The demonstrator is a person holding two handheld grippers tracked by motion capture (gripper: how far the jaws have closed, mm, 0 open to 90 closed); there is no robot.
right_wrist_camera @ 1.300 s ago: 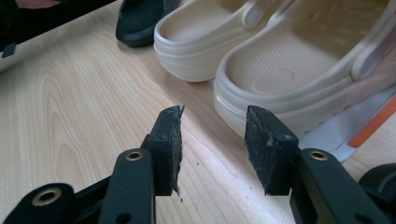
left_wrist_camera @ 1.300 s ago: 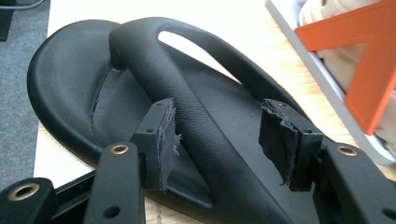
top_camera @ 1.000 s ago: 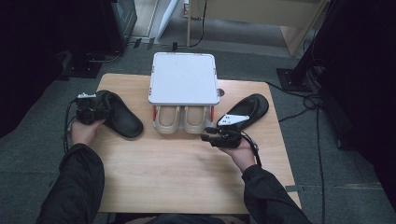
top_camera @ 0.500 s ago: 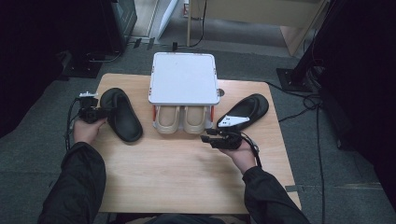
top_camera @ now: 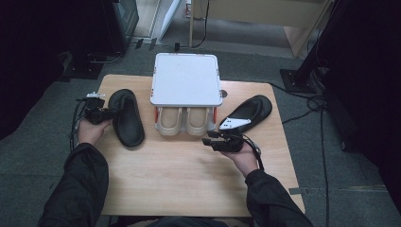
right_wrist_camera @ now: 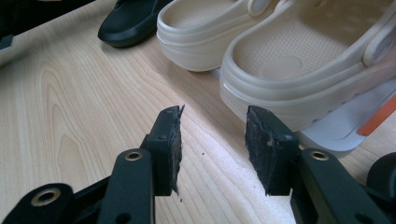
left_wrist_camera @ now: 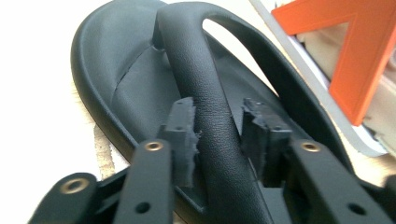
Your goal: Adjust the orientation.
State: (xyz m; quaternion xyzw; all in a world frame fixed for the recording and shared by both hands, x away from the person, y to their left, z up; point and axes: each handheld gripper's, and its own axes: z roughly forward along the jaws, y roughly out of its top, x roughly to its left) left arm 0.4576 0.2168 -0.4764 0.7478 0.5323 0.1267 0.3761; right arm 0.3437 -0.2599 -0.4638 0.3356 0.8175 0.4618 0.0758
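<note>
On the table's [top_camera: 189,179] left side, the left claw [left_wrist_camera: 218,126], just reopening, straddles the black sandal's [top_camera: 126,117] strap loosely; the right claw [right_wrist_camera: 213,140] gapes empty.

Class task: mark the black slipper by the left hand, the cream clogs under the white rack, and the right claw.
Black leather slipper [top_camera: 126,118]: high view, on its insole.
Cream rubber clogs [right_wrist_camera: 289,56]: right gripper view, on the nearer clog's footbed.
Right claw [right_wrist_camera: 212,149]: right gripper view, midway between its tips.

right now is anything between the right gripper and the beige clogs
Nothing visible stands in the way. The right gripper is open just above bare table, and the nearest beige clog sits straight ahead of its jaws on the rack's low shelf, heel end facing it.
</note>
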